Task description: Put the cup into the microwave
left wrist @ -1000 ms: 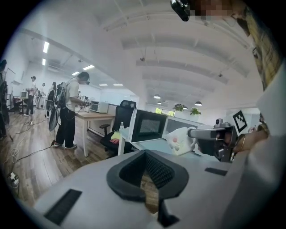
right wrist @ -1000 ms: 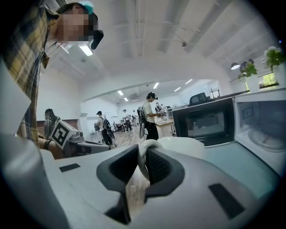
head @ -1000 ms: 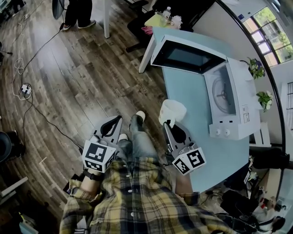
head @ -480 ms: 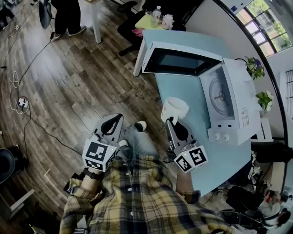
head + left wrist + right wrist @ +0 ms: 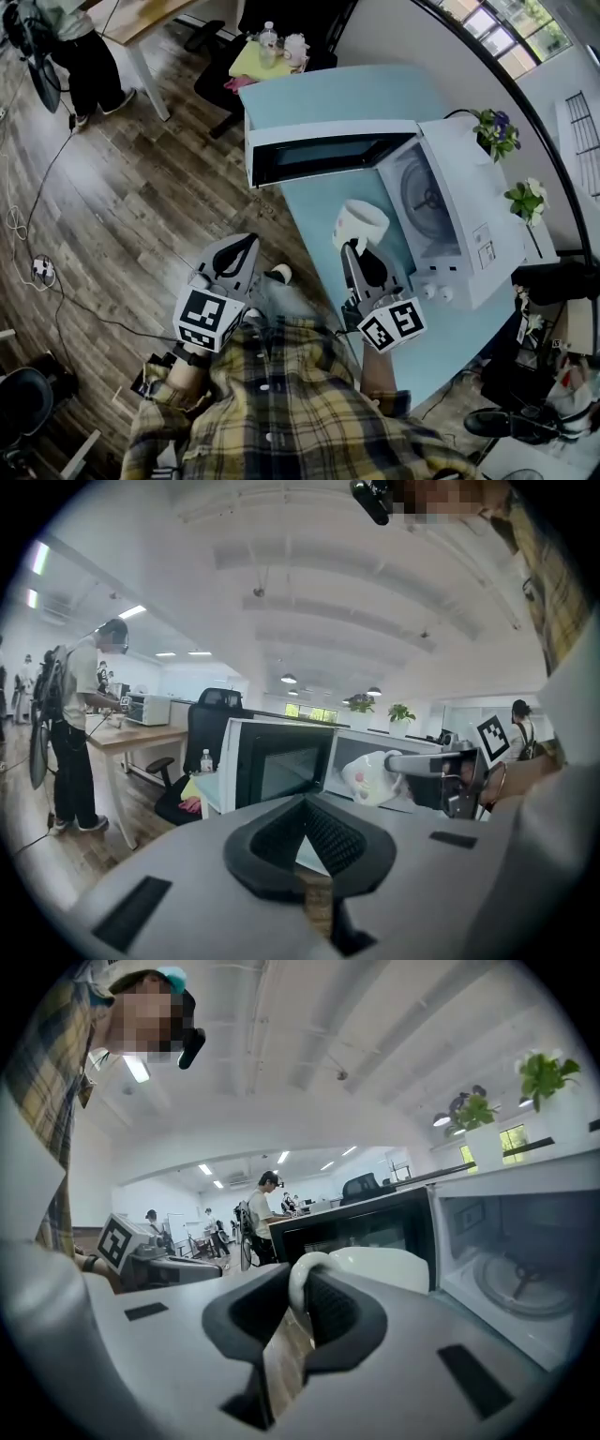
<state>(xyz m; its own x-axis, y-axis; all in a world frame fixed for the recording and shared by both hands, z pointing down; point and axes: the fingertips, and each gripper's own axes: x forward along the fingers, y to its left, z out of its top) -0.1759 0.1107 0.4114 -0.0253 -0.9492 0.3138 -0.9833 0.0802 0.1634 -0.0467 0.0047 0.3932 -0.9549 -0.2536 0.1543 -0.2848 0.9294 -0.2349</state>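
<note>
A white cup [image 5: 361, 221] hangs above the light blue table [image 5: 328, 94]. My right gripper [image 5: 351, 247] is shut on the cup's handle. In the right gripper view, the handle loop sits between the pads of the right gripper [image 5: 302, 1288], and the cup body [image 5: 389, 1267] is just beyond. The white microwave [image 5: 469, 197] stands to the right of the cup, with its door [image 5: 323, 155] swung wide and the turntable [image 5: 427, 199] showing. My left gripper [image 5: 246, 242] is held out over the wooden floor, shut and holding nothing. Its tips [image 5: 306, 803] meet in the left gripper view.
Two potted plants [image 5: 495, 131] [image 5: 525, 199] stand behind the microwave. Beyond the table's far end is a chair with a bottle [image 5: 269, 37] on it. A person [image 5: 70, 37] stands at a desk at the upper left. Cables [image 5: 37, 267] lie on the floor at the left.
Both grippers have travelled sideways with the cup still held. The open microwave now lies closer, directly beside and ahead of the cup, and its door stands above the cup in the head view.
</note>
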